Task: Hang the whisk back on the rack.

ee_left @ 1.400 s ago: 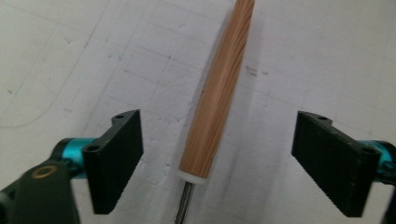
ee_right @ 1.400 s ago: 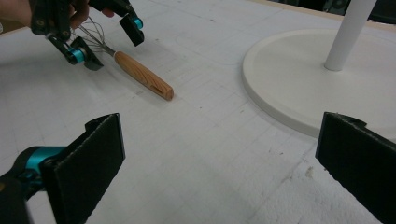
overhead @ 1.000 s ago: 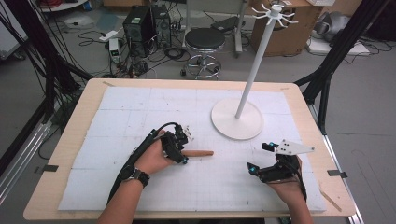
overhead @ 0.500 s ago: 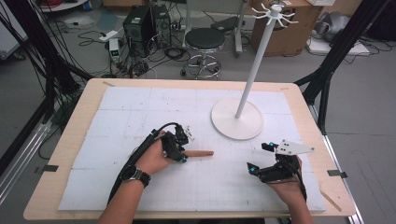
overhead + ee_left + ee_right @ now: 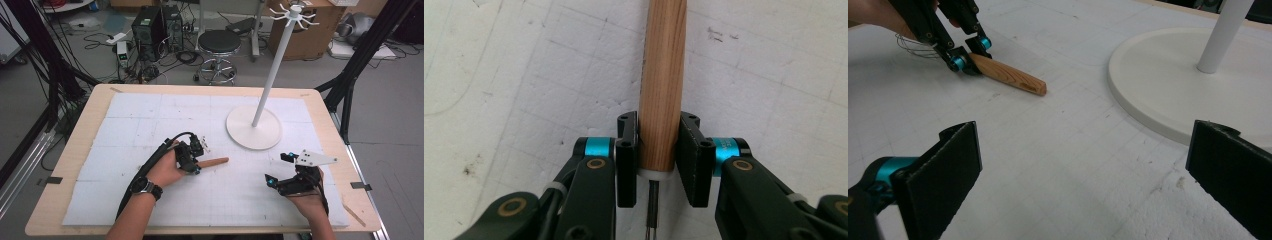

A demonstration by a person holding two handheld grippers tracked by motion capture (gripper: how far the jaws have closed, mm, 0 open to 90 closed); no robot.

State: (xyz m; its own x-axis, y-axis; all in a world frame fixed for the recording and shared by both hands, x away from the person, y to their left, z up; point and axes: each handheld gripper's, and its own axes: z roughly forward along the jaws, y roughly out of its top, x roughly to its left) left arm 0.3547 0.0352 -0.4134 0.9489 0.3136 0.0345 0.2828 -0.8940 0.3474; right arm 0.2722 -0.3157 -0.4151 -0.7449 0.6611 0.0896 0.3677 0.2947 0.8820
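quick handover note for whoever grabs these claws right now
Left claw: its jaws have just been closing and are now shut on the wooden handle of a whisk, near the end where the wires begin. The whisk lies flat on the white mat.
Right claw: open, holding nothing, low over the mat near the stand's round base.
White hook stand: upright at the far right of the mat, hooks bare.
Done: whisk gripped.
Left: lift it; hanging it on the stand looks like the likely next step.
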